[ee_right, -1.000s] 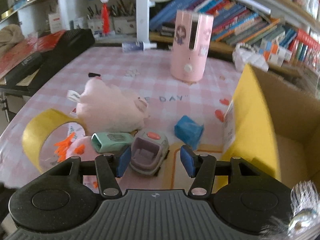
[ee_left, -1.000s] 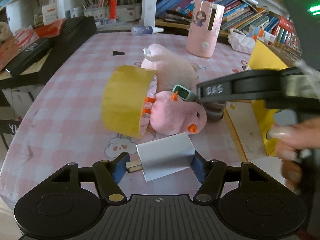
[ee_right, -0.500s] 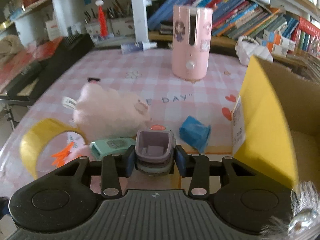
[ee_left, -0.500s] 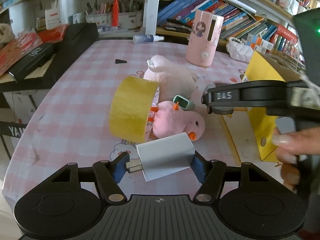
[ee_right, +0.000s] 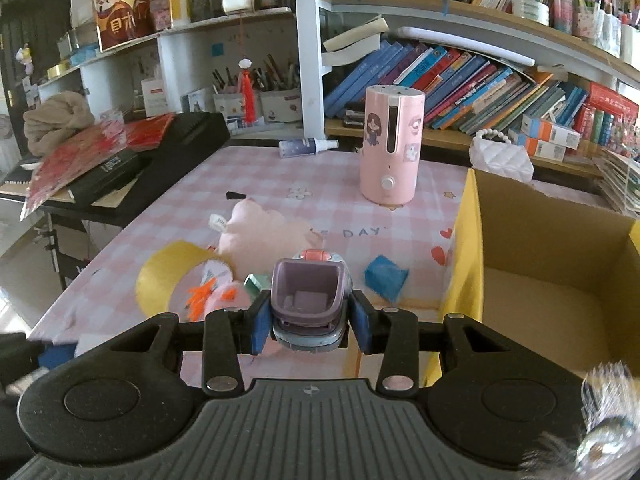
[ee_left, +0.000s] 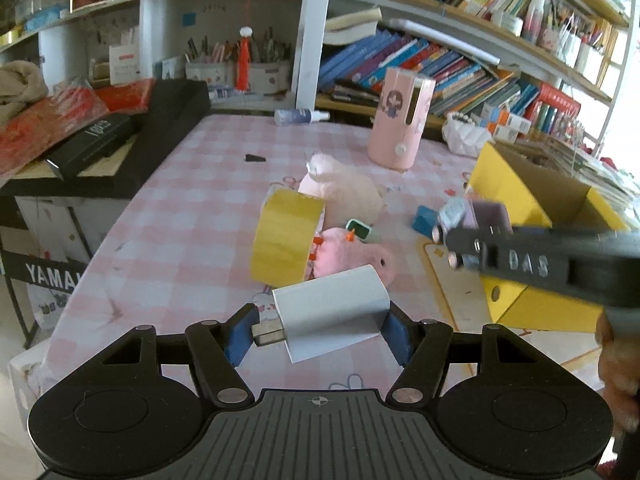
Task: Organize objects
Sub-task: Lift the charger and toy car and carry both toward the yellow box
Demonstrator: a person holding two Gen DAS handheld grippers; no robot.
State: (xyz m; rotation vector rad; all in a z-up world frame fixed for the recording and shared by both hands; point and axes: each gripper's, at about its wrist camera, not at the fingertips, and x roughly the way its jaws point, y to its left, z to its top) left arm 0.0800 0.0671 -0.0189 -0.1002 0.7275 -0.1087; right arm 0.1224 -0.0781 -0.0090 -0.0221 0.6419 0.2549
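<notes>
On the far left, black cases (ee_right: 132,168) lie stacked beside the desk (ee_left: 168,216). The left tongs (ee_left: 318,330) pinch a white charger (ee_left: 332,312) above the desk's near edge, its metal plug pointing left. Just beyond it a yellow tape roll (ee_left: 284,244) stands on edge, touching a pink chick plush (ee_left: 352,254), with a pale plush (ee_left: 344,192) behind. A pink humidifier (ee_right: 390,144) stands upright farther back. The right tongs (ee_right: 308,318) pinch a purple toy car (ee_right: 308,300), lifted off the desk. A blue block (ee_right: 386,282) lies near the open yellow box (ee_right: 464,264) on the right.
</notes>
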